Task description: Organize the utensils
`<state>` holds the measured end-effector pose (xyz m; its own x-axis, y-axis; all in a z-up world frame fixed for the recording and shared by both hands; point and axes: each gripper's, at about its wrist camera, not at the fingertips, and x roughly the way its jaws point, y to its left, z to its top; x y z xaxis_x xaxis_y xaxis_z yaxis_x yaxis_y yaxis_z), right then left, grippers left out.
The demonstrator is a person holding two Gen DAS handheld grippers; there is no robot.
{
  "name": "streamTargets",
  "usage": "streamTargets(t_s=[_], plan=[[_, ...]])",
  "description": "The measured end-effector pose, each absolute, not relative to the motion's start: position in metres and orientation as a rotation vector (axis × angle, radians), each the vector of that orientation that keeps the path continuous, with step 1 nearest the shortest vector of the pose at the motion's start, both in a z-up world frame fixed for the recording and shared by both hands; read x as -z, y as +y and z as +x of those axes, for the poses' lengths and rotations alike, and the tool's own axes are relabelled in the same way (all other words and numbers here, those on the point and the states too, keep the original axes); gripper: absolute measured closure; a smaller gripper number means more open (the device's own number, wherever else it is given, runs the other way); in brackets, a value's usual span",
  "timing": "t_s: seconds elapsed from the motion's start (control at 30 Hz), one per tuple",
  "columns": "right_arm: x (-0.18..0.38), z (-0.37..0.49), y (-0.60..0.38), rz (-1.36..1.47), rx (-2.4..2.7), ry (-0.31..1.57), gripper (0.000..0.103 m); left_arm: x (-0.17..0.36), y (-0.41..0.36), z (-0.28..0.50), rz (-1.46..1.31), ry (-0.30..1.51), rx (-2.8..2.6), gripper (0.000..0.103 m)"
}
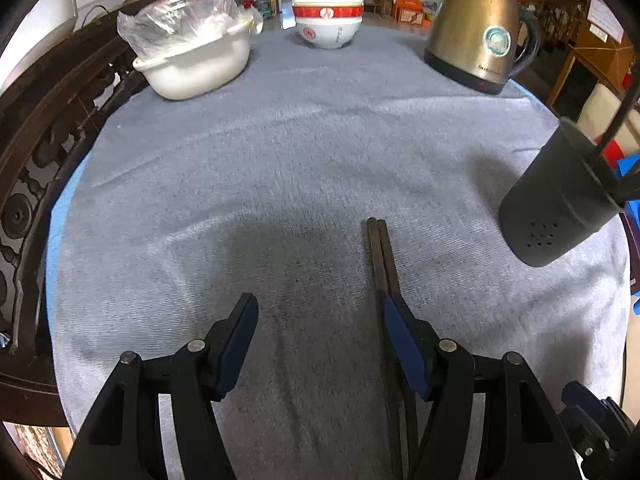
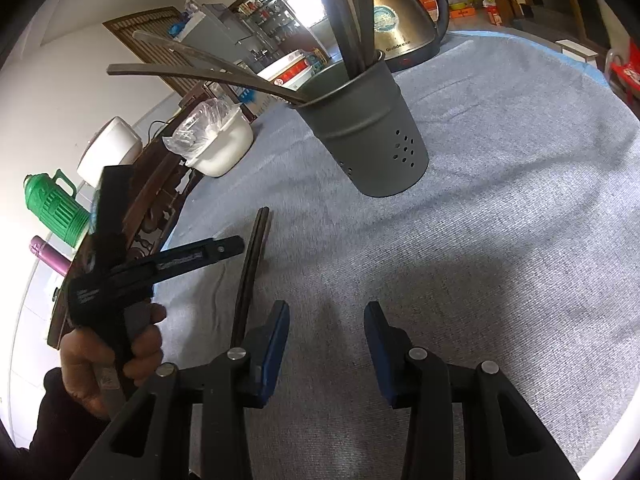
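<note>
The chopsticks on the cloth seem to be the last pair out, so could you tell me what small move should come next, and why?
Probably shift the left gripper slightly right and close it on the chopsticks. Its jaws are open, and the pair lies flat beside the right-hand one rather than between them, while the holder already carries the others.

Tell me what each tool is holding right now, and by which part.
Nothing is held. The left tool is open, with the pair of chopsticks lying on the cloth by its right finger. The right tool is open and empty, facing the utensil holder.
</note>
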<state>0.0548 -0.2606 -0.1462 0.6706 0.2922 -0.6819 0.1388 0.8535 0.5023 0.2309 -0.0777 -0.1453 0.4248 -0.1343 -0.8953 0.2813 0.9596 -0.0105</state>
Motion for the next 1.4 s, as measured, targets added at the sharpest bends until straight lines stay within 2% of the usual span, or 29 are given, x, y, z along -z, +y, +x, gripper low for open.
streamTargets(t_s=[0.43, 0.47, 0.53, 0.57, 0.63, 0.7, 1.03, 1.1, 1.23, 1.4], plan=[[0.146, 0.062, -0.252, 0.527, -0.090, 0.853, 0.060, 0.160, -0.074, 0.236, 0.128, 1.142, 0.299, 0.036], [0.146, 0.064, -0.250, 0.521, -0.092, 0.853, 0.060, 0.160, -0.073, 0.236, 0.129, 1.138, 0.308, 0.041], [0.145, 0.069, -0.247, 0.509, -0.102, 0.856, 0.060, 0.159, -0.067, 0.235, 0.143, 1.127, 0.314, 0.065], [0.144, 0.074, -0.244, 0.497, -0.110, 0.855, 0.060, 0.158, -0.063, 0.235, 0.138, 1.130, 0.325, 0.068], [0.143, 0.083, -0.236, 0.471, -0.127, 0.859, 0.060, 0.156, -0.054, 0.235, 0.106, 1.144, 0.347, 0.082], [0.142, 0.095, -0.225, 0.455, -0.147, 0.866, 0.060, 0.156, -0.043, 0.235, 0.086, 1.157, 0.363, 0.085], [0.148, 0.173, -0.156, 0.247, -0.143, 0.956, 0.060, 0.151, 0.012, 0.246, -0.080, 1.201, 0.440, 0.083], [0.153, 0.189, -0.150, 0.221, -0.105, 0.988, 0.060, 0.147, 0.024, 0.247, -0.108, 1.197, 0.423, 0.075], [0.161, 0.219, -0.145, 0.194, -0.021, 1.048, 0.060, 0.144, 0.036, 0.250, -0.137, 1.213, 0.396, 0.067], [0.162, 0.241, -0.140, 0.152, 0.040, 1.100, 0.064, 0.133, 0.033, 0.256, -0.078, 1.185, 0.282, 0.067]])
